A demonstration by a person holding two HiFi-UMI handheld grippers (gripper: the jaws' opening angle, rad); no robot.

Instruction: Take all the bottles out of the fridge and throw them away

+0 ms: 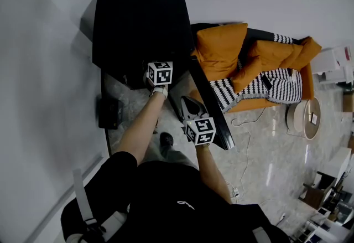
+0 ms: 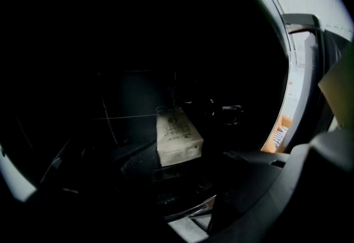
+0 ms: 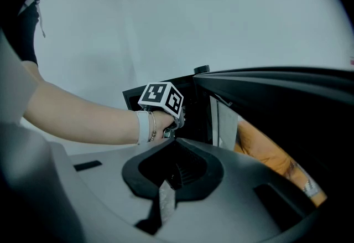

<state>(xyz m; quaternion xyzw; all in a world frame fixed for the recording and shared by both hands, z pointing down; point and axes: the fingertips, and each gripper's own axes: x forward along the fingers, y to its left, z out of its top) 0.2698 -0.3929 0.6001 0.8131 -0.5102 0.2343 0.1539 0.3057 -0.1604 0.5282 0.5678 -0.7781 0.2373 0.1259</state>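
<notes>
Nearest, the right gripper (image 1: 191, 106) is held just beside the edge of the open door (image 1: 215, 117), its jaws closed together on nothing. Beyond it, the left gripper (image 1: 159, 77) is reached into the black fridge (image 1: 138, 20), jaws partly apart and empty. A pale printed carton (image 2: 177, 139) is seen on the dark shelf ahead of them; bottles cannot be made out.

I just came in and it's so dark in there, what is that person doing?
A person stands at a small black fridge with its door open. The left gripper reaches inside, jaws apart and holding nothing, pointed toward a pale carton in the dark. The right gripper is shut and empty beside the door. No bottle can be seen in these views.
</notes>
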